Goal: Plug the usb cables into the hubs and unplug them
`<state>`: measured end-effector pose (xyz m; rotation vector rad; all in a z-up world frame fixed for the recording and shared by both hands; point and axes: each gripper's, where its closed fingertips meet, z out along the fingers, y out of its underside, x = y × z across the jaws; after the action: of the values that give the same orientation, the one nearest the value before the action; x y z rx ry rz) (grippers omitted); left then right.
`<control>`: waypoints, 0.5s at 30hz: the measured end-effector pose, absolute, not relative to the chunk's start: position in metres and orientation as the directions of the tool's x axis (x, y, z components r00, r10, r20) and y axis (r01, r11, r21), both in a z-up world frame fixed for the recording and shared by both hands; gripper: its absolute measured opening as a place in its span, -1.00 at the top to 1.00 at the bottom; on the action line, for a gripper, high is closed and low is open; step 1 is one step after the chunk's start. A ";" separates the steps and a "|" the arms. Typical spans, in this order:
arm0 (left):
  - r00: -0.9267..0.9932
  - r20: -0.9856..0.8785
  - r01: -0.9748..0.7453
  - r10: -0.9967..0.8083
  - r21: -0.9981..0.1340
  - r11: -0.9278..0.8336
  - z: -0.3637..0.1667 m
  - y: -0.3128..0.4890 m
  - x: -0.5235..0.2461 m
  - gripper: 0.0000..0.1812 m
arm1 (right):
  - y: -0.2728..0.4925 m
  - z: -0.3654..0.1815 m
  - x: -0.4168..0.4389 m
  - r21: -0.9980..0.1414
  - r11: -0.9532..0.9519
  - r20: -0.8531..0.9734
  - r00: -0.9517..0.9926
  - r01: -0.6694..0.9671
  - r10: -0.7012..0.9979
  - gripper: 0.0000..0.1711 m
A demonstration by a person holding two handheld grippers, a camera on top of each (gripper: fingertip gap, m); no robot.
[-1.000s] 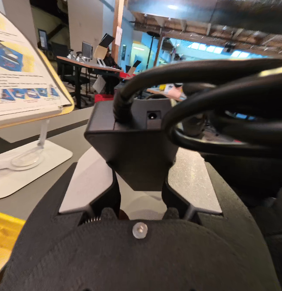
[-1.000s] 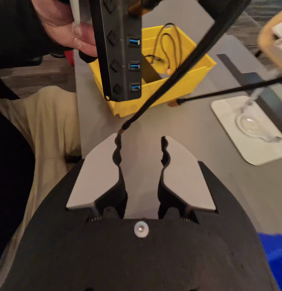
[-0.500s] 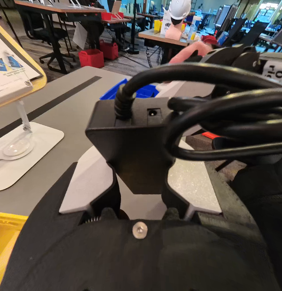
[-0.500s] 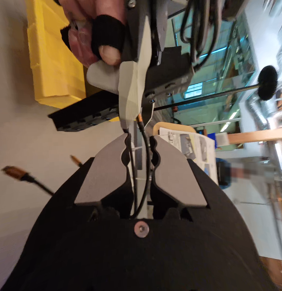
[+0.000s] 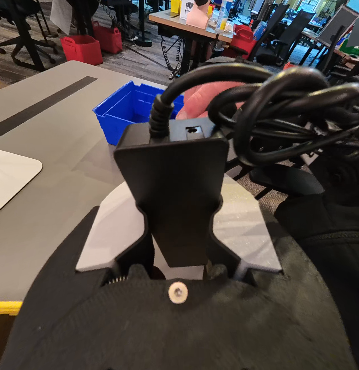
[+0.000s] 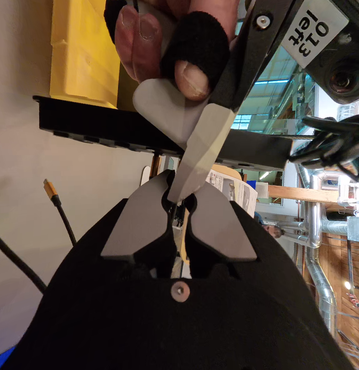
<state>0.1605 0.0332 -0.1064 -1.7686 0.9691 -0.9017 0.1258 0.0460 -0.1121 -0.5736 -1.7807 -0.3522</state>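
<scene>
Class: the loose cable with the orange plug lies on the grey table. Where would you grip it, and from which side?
Grip the orange plug by its flat shell, coming down from above: it lies flat on the table, clear of the hub.

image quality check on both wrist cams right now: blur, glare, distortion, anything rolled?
Left wrist view: the USB hub in the left claw is sharp, its coiled black cable is soft, and wide-angle bending curves the grey table. Right wrist view: rolled about a quarter turn, so the table stands vertical; bright windows behind; the right claw is in focus.
</scene>
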 end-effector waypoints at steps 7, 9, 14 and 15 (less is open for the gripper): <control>0.330 0.194 -0.162 -0.924 -0.953 -0.258 -0.100 0.021 0.166 0.29 | 0.037 -0.102 0.136 0.038 0.824 0.950 -0.277 0.565 0.146 0.92; 0.303 0.218 -0.145 -0.928 -0.951 -0.271 -0.102 0.018 0.168 0.29 | 0.035 -0.105 0.139 0.056 0.828 0.939 -0.310 0.558 0.146 0.92; 0.380 0.251 -0.087 -0.890 -0.949 -0.304 -0.106 0.033 0.147 0.29 | 0.052 -0.102 0.163 0.079 0.784 0.928 -0.333 0.616 0.167 0.93; 0.390 0.289 -0.034 -0.874 -0.944 -0.327 -0.101 0.039 0.132 0.30 | 0.060 -0.097 0.174 0.045 0.773 0.928 -0.314 0.633 0.202 0.93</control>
<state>0.1321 0.0391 -0.1007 -1.6734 0.8107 -1.0786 0.1736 0.0600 -0.0970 -0.6382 -1.8778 -0.4941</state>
